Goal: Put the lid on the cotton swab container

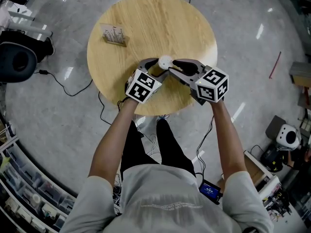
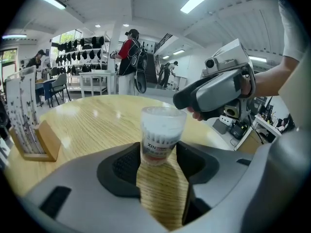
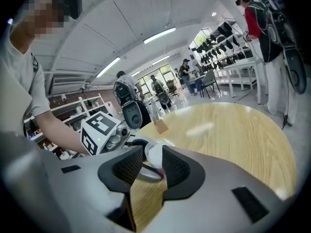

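A clear cotton swab container [image 2: 162, 136] stands on the round wooden table [image 1: 146, 13], and its lid [image 1: 165, 61] sits on top. My left gripper [image 1: 154, 68] is shut on the container's lower body, a pad against each side. My right gripper [image 1: 179, 68] comes in from the right, level with the lid. In the left gripper view the right gripper [image 2: 181, 101] has its tips just beside the container's top, not around it. The white lid [image 3: 153, 154] shows at the mouth of the right jaws, which stand a little apart from it.
A wooden stand with printed cards [image 1: 114, 34] is on the table's far left, also visible as the card stand [image 2: 29, 130]. Cables trail over the floor [image 1: 63, 86] around the table. People [image 2: 129, 57] and white desks stand well behind it.
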A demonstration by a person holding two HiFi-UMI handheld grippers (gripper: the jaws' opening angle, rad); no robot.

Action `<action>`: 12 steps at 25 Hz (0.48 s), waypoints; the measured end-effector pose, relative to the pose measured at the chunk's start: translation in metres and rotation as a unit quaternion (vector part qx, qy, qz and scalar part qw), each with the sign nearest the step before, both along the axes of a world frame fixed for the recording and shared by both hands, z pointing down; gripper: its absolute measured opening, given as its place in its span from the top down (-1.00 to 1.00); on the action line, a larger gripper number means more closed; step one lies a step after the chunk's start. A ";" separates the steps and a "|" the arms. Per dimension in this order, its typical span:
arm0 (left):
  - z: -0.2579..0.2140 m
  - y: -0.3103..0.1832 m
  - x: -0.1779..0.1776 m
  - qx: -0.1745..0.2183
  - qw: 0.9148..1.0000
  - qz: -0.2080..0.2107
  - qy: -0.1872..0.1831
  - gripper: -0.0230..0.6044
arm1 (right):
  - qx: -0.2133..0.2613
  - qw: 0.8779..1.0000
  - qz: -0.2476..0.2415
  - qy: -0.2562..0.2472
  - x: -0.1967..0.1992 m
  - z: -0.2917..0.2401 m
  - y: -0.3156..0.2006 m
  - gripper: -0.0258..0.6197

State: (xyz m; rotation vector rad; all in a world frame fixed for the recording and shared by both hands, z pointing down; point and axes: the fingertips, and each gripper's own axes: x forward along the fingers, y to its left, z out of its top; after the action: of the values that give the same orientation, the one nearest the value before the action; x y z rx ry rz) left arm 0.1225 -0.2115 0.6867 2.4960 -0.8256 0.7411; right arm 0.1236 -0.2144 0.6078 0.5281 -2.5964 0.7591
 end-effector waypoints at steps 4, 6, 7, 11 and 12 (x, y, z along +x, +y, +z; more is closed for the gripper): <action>0.000 -0.001 0.000 0.003 1.000 -0.002 -0.002 0.13 | -0.002 1.000 -0.001 0.006 -0.002 0.002 0.001 0.54; 0.002 -0.001 0.000 0.001 1.000 -0.001 0.000 0.13 | -0.005 1.000 0.003 0.004 -0.002 0.004 0.000 0.56; 0.002 0.000 0.000 0.000 1.000 0.000 0.000 0.13 | -0.006 1.000 0.004 0.005 -0.002 0.004 0.000 0.57; 0.001 0.000 0.000 0.004 1.000 0.002 -0.004 0.13 | 0.002 1.000 0.000 0.021 -0.003 0.004 0.000 0.59; 0.001 0.000 0.001 0.006 1.000 0.003 -0.005 0.14 | 0.002 1.000 -0.001 0.023 -0.003 0.004 0.001 0.60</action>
State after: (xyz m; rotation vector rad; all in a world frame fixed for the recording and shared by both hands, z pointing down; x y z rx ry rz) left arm 0.1232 -0.2116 0.6877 2.5074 -0.8298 0.7543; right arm 0.1204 -0.2139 0.6117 0.5377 -2.5571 0.7329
